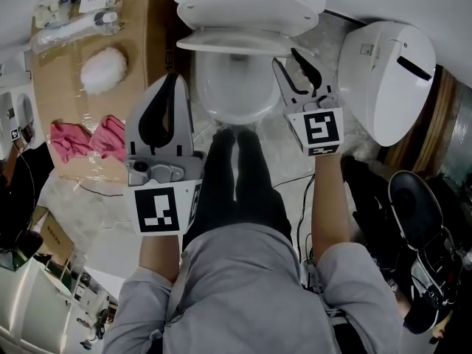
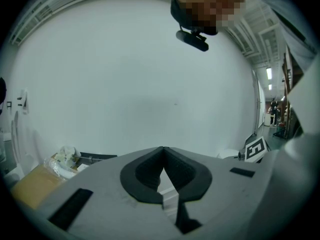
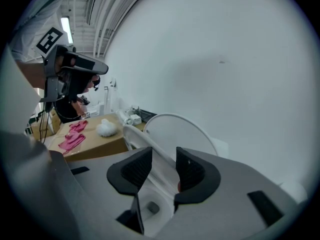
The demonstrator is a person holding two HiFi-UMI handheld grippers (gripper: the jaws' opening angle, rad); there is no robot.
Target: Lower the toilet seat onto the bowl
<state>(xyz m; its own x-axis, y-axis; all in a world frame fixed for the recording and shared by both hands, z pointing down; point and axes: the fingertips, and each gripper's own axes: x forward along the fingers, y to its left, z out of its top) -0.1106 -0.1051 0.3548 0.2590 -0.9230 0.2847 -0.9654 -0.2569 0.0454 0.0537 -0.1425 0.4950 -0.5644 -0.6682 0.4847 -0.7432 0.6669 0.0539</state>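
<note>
Toilet seat (image 1: 221,41) half raised over the bowl (image 1: 230,93), its right front edge between the right gripper's (image 1: 285,56) parted jaws.

At the far middle of the scene the seat tilts up off the bowl, with the lid (image 1: 251,4) standing behind it. The right gripper reaches in from the near right; its pads lie on either side of the seat's rim and show no firm press on it. The left gripper (image 1: 175,78) hangs near the bowl's left side, apart from the seat, its jaw tips closed together on nothing. On the far left a cardboard box (image 1: 140,43) carries a pink cloth (image 1: 88,140).
</note>
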